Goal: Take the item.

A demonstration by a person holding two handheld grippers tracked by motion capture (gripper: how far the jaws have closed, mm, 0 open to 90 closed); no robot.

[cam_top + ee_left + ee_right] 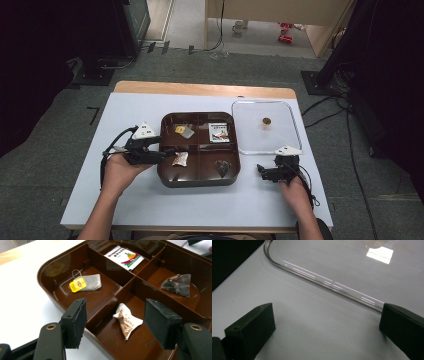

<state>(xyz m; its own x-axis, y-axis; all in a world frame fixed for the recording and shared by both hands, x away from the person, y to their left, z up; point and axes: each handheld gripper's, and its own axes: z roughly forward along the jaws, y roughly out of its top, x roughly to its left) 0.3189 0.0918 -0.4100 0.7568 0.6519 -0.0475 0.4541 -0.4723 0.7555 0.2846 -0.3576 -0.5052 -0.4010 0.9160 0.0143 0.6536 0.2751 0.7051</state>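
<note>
the left hand-held gripper [115, 322] hovered spread over the crumpled sachet [127, 321] in the brown tray [167, 177], near-left compartment. best to straddle the sachet's middle, clear of the divider, then close. the right hand-held gripper [325, 330] sat spread on the desk [125, 200].
</note>
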